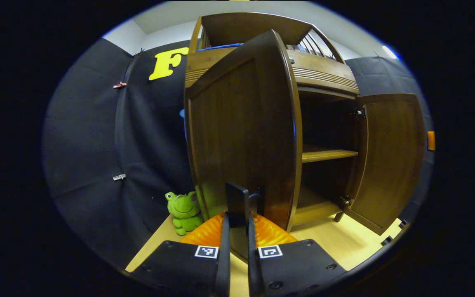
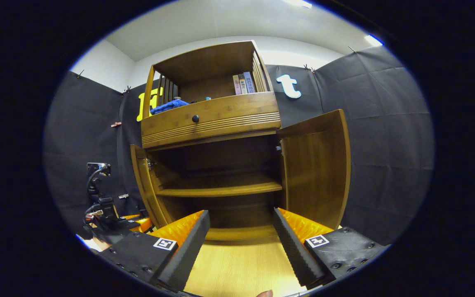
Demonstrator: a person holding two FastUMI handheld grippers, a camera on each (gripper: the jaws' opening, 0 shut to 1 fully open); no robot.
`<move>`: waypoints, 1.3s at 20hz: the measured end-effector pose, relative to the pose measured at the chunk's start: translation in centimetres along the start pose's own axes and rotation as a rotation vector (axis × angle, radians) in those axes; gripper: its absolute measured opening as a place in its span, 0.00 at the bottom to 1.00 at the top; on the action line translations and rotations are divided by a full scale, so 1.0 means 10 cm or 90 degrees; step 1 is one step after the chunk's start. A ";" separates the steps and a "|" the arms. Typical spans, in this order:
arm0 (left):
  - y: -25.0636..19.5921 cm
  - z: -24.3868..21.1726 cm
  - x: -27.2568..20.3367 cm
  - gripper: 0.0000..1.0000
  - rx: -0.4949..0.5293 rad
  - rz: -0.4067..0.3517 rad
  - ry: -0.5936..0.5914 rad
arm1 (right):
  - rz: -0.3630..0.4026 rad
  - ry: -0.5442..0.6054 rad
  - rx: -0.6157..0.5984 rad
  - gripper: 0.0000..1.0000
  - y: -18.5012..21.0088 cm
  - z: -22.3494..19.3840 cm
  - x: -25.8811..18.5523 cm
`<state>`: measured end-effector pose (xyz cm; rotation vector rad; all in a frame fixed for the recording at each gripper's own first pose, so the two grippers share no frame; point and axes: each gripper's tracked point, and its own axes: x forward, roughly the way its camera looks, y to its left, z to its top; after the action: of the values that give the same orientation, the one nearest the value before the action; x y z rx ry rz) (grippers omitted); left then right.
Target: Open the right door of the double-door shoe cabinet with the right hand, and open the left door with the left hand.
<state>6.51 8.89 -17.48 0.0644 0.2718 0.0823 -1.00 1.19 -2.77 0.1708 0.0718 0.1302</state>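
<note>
The jaws of the left gripper [image 1: 238,231] stand nearly together, pinched on a dark handle [image 1: 237,200] at the lower edge of the left door [image 1: 241,136]; both fingers press its sides in the left gripper view; that door is swung well out from the shoe cabinet [image 2: 212,119], its face close before the camera. The jaws of the right gripper [image 2: 241,231] stand wide apart and hold nothing, pointing at the cabinet's open front in the right gripper view; the right door [image 2: 316,165] is swung fully out on its hinges, to the right of the opening. Inside, a bare shelf [image 2: 221,187] crosses the middle of the dark compartment; above it sits a drawer with a black knob [image 2: 195,119], and in the top bay some books [image 2: 243,84] stand upright near a blue cloth [image 2: 169,106]. A green frog toy [image 1: 184,211] sits on the tabletop [image 1: 344,243] beside the left door's hinge side; the left gripper also shows at lower left in the right gripper view.
</note>
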 end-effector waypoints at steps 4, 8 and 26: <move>0.28 -0.05 -0.12 0.19 0.001 0.003 -0.004 | -0.004 0.002 -0.002 0.98 0.15 -0.03 -0.04; 0.54 -0.09 -0.18 0.16 0.003 0.016 -0.009 | -0.013 0.000 -0.011 0.98 0.23 -0.05 -0.07; 1.18 -0.18 -0.54 0.12 -0.014 0.064 -0.038 | 0.003 0.013 -0.017 0.98 0.34 -0.14 -0.01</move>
<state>-0.02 20.26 -16.92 0.0584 0.2087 0.1825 -1.68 4.72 -3.54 0.1429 0.0903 0.1374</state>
